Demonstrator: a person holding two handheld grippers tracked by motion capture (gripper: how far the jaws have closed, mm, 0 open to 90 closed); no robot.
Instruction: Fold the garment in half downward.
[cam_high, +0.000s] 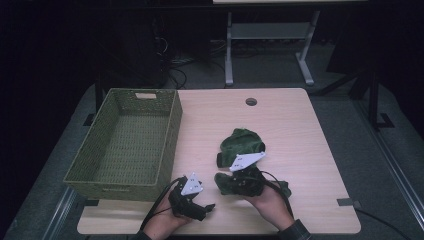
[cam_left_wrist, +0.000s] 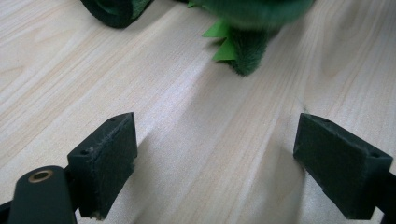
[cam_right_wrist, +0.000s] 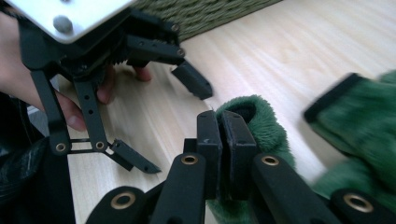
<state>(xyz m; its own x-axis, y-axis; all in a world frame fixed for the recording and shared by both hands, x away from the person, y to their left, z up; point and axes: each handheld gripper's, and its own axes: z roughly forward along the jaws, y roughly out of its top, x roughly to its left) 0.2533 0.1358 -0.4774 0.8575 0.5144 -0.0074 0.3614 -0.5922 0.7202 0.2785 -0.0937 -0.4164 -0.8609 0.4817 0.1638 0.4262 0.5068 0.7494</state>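
Gripping green plush toy (cam_right_wrist: 261, 126) – right hand-held gripper (cam_right_wrist: 223, 140) jaws closed on fabric.

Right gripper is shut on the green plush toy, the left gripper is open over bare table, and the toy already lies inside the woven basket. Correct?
Not quite. The green plush toy lies on the table, right of the woven basket, not inside it; the high view shows this. The rest holds: the right gripper is shut on the toy's plush, and the left gripper is open over bare table.

The right gripper (cam_right_wrist: 222, 154) is pinching the fuzzy dark green plush fabric (cam_right_wrist: 261, 126), seemingly its edge, while the left gripper (cam_right_wrist: 163, 126) is hovering open nearby.
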